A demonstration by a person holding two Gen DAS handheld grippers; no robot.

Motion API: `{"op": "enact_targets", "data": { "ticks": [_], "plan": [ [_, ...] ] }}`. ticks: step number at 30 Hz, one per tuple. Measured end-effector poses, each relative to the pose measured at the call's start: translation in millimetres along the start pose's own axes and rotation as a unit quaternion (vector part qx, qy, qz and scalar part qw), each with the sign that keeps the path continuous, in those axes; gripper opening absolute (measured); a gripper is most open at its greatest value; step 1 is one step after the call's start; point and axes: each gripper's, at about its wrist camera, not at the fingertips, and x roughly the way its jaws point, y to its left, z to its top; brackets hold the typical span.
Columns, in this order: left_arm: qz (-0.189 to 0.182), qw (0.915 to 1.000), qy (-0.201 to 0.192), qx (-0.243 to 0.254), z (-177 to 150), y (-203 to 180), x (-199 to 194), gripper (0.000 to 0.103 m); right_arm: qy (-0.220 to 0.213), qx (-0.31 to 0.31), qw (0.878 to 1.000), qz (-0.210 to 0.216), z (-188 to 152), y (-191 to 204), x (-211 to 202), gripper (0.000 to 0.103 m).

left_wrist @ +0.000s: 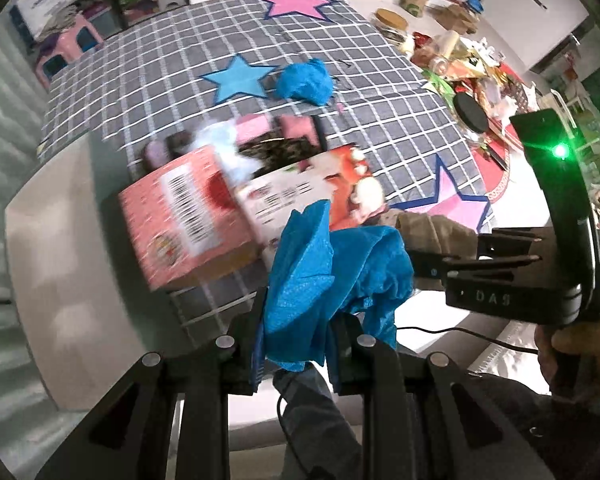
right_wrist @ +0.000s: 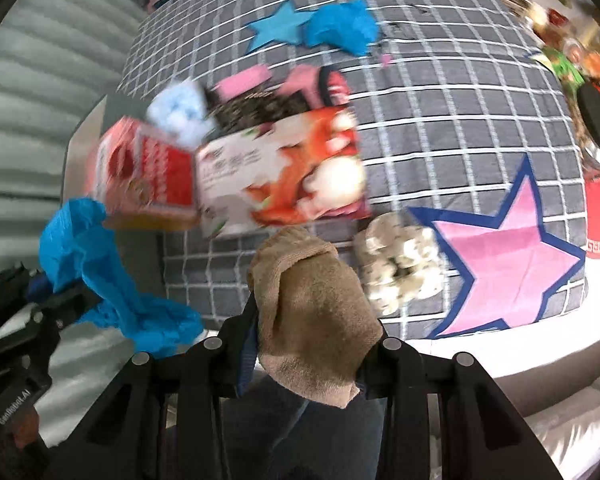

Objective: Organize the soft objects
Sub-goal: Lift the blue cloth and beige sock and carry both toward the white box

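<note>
My left gripper (left_wrist: 298, 320) is shut on a blue crumpled cloth (left_wrist: 328, 272), held above the near edge of the checked table; it also shows in the right wrist view (right_wrist: 100, 272). My right gripper (right_wrist: 312, 320) is shut on a tan sock-like cloth (right_wrist: 312, 312), whose tip shows in the left wrist view (left_wrist: 436, 232). An open pink and red cardboard box (left_wrist: 228, 208) stands ahead, with soft items in it, including a pale blue piece (right_wrist: 180, 112). Another blue cloth (left_wrist: 306, 82) lies farther back. A white patterned soft piece (right_wrist: 400, 264) lies beside the box.
The table has a grey checked cover (left_wrist: 380, 112) with star patches. Jars, packets and a black round object (left_wrist: 470, 110) crowd the right side. A pink stool (left_wrist: 66, 46) stands at the far left. A cable (left_wrist: 460, 334) runs below the right gripper.
</note>
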Motion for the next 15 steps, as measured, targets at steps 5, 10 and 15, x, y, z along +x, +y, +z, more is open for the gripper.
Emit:
{"op": "enact_targets", "data": {
  "ticks": [5, 10, 15],
  "plan": [
    [0.014, 0.9991, -0.021, -0.035, -25, 27, -19, 0.026, 0.006, -0.058, 0.998, -0.001, -7, 43, 7, 0.040],
    [0.025, 0.9955, -0.044, -0.080, -45, 58, -37, 0.026, 0.010, -0.114, 0.993, -0.001, -6, 81, 10, 0.040],
    [0.029, 0.9891, -0.064, -0.129, -61, 83, -51, 0.026, 0.019, -0.161, 0.987, -0.002, -8, 116, 12, 0.040]
  ]
}}
